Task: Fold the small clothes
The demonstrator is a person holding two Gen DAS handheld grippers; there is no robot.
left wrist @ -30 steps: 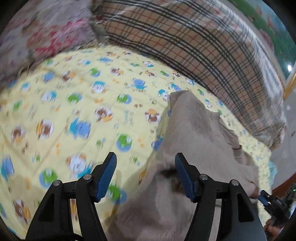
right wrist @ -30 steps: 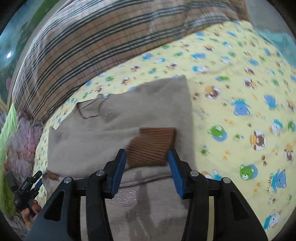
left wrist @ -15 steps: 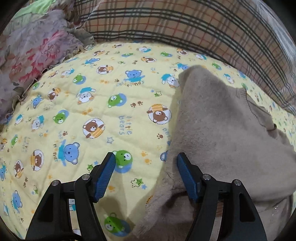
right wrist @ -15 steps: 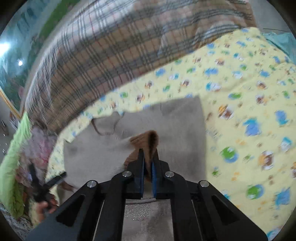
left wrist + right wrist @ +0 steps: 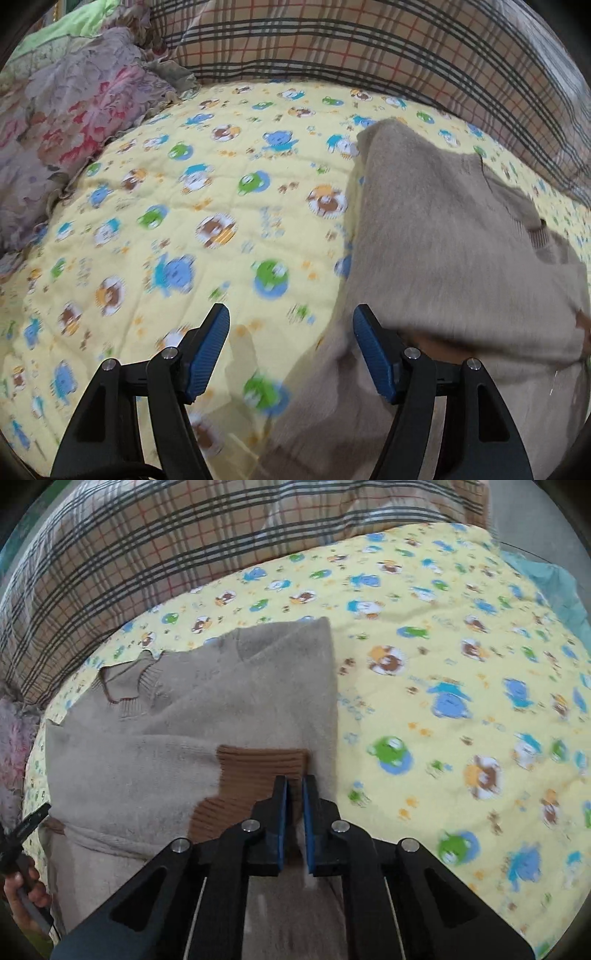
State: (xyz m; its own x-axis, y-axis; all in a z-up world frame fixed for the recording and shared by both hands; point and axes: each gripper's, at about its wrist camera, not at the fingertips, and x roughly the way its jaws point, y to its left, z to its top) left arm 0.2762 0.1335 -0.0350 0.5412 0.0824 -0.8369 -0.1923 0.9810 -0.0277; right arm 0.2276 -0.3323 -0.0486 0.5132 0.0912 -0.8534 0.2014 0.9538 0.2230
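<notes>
A yellow bear-print quilt covers the bed, plaid blanket behind. The right gripper clamps the beige sweater's brown cuff; the left gripper stands apart, empty.

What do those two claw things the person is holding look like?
Both match. The left tool and right tool each have two black plastic fingers built as open triangular frames, with round silver pins at the joints and ribbed blue pads on the inner faces. A thin black cable shows beneath the left one.
</notes>
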